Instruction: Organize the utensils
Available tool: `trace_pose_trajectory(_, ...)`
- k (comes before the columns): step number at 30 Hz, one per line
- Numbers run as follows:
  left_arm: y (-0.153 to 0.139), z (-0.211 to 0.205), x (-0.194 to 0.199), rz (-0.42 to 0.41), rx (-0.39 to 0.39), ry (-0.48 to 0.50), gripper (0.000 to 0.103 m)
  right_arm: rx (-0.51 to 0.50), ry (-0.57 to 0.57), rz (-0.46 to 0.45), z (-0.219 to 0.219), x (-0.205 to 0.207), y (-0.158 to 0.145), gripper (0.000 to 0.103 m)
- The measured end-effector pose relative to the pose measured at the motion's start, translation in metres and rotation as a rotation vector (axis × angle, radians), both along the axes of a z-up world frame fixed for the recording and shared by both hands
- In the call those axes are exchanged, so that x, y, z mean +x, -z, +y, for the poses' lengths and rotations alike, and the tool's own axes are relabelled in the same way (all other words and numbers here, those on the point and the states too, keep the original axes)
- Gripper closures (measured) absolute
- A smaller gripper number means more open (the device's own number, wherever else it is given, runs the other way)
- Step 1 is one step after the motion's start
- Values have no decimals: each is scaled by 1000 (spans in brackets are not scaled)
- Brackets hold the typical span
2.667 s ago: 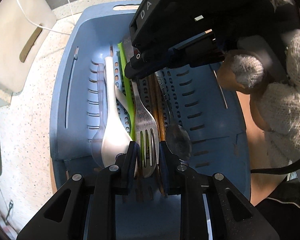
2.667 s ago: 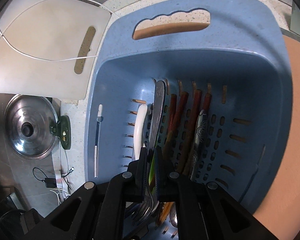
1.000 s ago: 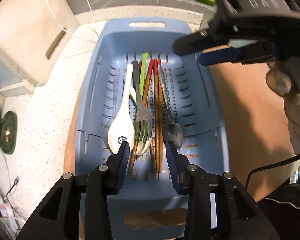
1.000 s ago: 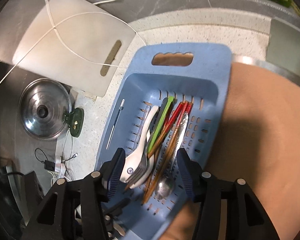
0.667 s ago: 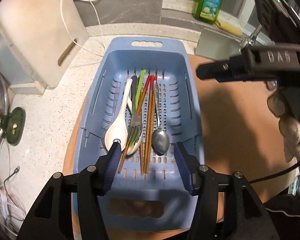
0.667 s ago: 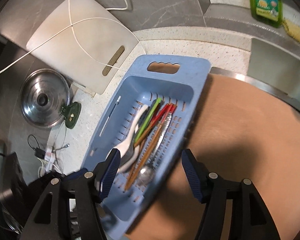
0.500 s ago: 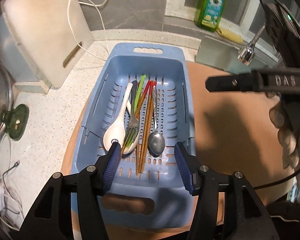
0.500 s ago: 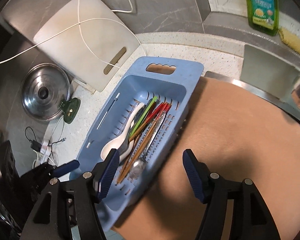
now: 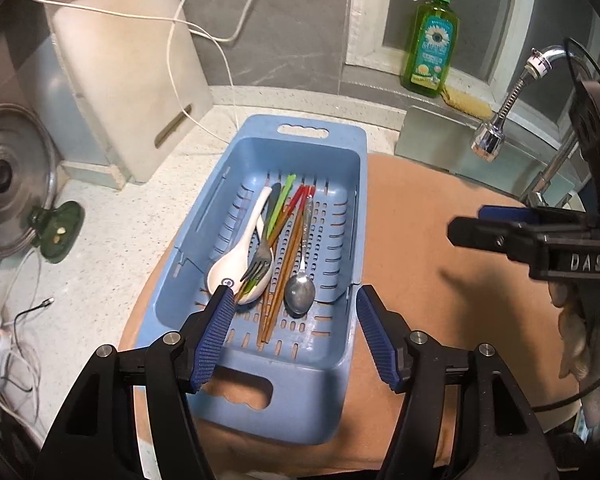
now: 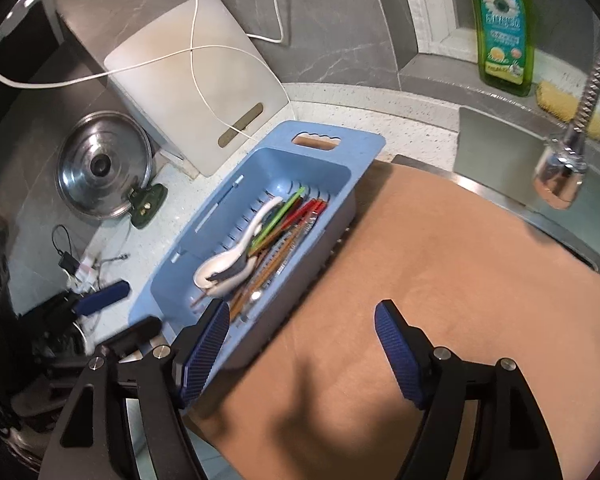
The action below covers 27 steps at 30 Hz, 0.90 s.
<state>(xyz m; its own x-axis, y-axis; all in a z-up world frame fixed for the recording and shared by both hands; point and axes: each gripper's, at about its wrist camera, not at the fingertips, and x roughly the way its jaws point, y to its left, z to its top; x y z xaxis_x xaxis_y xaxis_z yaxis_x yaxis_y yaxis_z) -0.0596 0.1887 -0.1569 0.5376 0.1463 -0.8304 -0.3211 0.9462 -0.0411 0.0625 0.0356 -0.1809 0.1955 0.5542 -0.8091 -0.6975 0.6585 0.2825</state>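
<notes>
Utensils lying side by side in the blue basket [image 9: 332, 376] on your tabletop [image 9: 112, 248], your left hand-held gripper [image 9: 292, 322] and right hand-held gripper [image 10: 302, 340] above, jaws just opening wide, nothing between them.

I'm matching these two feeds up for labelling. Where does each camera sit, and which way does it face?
Left wrist: on the left gripper, angled down over the blue basket; its open fingers and the right gripper show.
Right wrist: on the right gripper, angled down at the brown mat; its open fingers show.
Shared: basket, white spoon, soap bottle, pot lid.
</notes>
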Motion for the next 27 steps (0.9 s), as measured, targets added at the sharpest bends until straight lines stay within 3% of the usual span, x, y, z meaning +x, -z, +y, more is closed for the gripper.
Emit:
trace_pose_trajectory(4, -6, -8, -6, -17, 14, -25, 39, -28, 18, -53, -11, -7, -8, 31)
trace_pose_trajectory(6, -8, -11, -9, -23, 11, -37, 30, -23, 27, -86, -18, -11, -15, 31)
trace_pose_trajectory(10, -14, -19, -17, -42, 26, -74, 29, -12, 42, -139, -28, -18, -27, 31)
trace_pose_trajectory(27, -35, -29, -30, -82, 15, -123, 27, 33, 43, -132, -45, -27, -42, 31)
